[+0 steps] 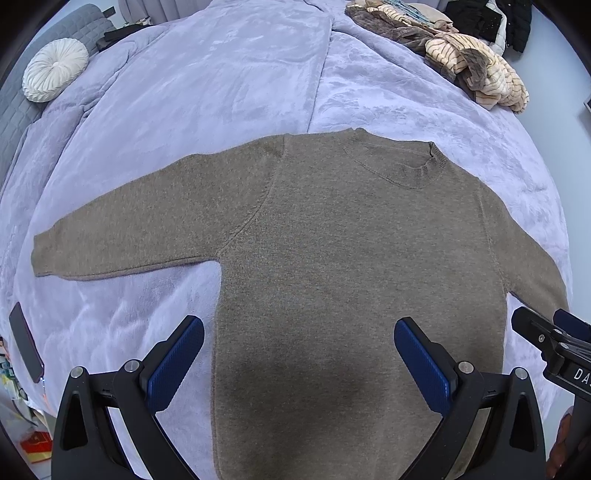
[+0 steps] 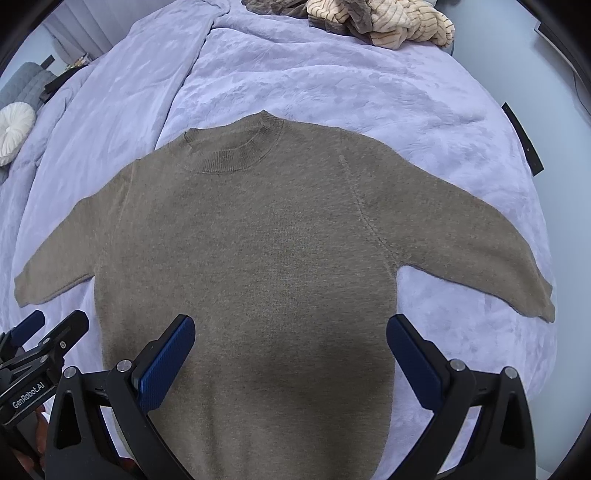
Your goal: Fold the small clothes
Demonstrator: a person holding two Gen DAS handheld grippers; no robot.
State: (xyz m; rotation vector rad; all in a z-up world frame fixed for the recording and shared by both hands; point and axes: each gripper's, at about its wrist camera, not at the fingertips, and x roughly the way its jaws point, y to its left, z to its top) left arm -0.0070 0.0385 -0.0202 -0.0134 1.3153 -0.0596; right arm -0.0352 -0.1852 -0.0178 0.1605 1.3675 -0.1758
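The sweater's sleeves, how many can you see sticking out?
2. One sleeve of the brown sweater lies flat out to the left on the purple blanket; the other sleeve lies flat out to the right.

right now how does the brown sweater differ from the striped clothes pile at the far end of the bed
The brown sweater lies spread flat with both sleeves out; the striped clothes pile is crumpled in a heap. The sweater is one plain brown colour; the pile is cream with dark stripes, mixed with grey-brown fabric. The sweater sits just ahead of both open grippers; the pile lies at the far edge. Both rest on the lilac blanket.
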